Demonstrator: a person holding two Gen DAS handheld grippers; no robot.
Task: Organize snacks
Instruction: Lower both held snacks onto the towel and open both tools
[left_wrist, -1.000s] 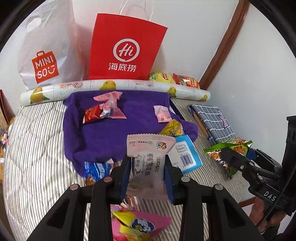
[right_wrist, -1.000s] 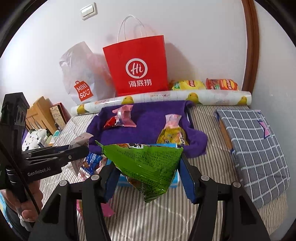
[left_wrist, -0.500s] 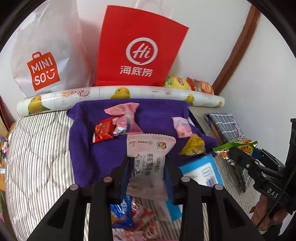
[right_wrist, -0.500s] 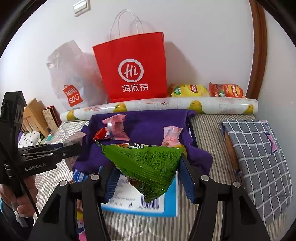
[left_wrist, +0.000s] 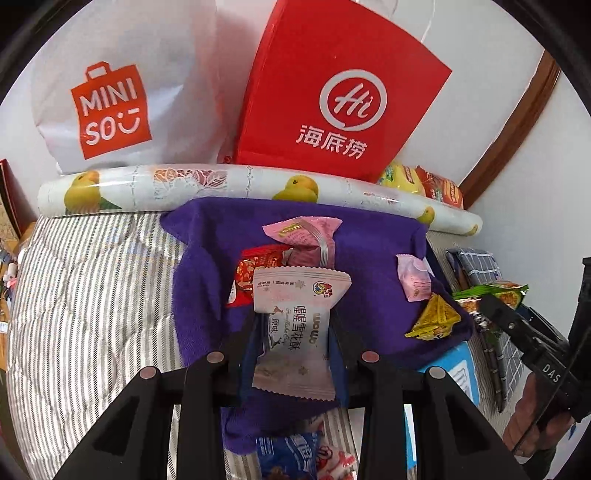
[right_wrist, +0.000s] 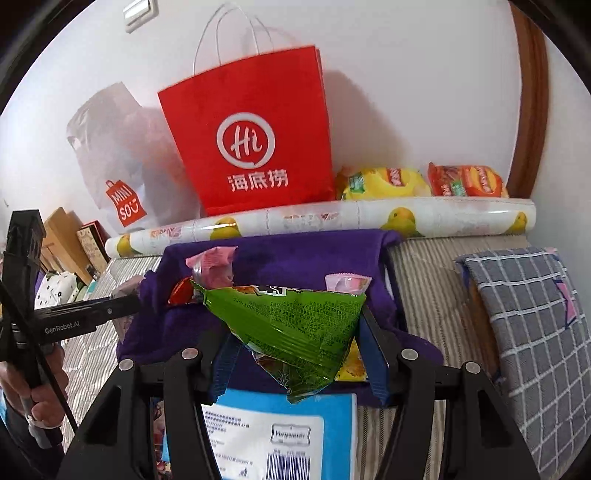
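Both my grippers moved forward over purple fleece cloth (left_wrist: 369, 251). Left gripper (left_wrist: 293, 338) fingers grasp pale pink snack packet (left_wrist: 295, 325); right gripper (right_wrist: 297, 345) fingers grasp green foil snack bag (right_wrist: 291, 328).

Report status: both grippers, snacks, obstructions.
Left gripper shut on white snack packet. Right gripper shut on green snack bag. Both over purple cloth; loose snacks already there, nothing blocking.

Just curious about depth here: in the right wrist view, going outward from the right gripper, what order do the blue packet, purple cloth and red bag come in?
1. Blue packet, right below the right gripper.
2. Purple cloth, spread ahead.
3. Red bag, against the wall.
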